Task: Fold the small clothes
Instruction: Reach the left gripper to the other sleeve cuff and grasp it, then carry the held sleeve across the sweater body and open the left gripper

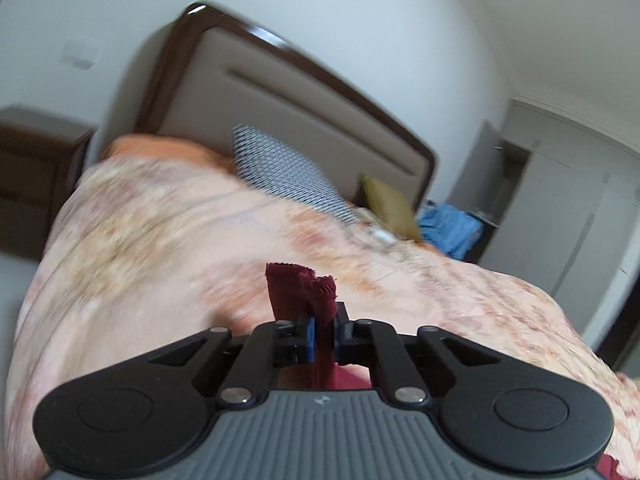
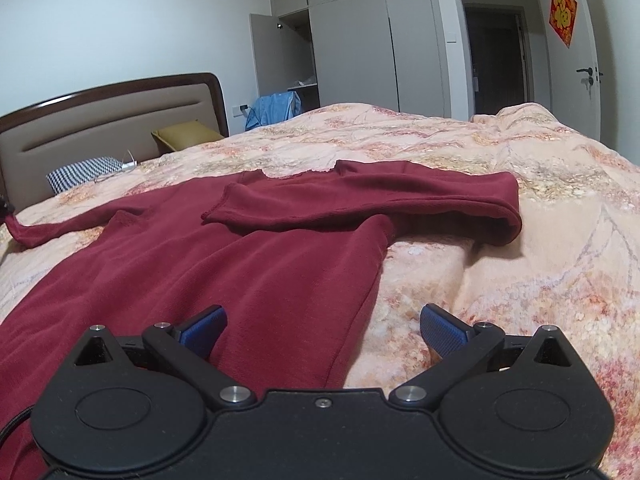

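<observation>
One maroon top on bedspread, left hand-held gripper pinching its sleeve (bunched), right hand-held gripper spread wide.

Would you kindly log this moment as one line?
left gripper: shut on sleeve cuff | right gripper: open | red top: right sleeve folded

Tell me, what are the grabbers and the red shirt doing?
Left gripper jaws shut on a sleeve cuff. Right gripper open, over the hem. Maroon long-sleeved top flat on the floral quilt, other sleeve folded across. Nothing in the way.
</observation>
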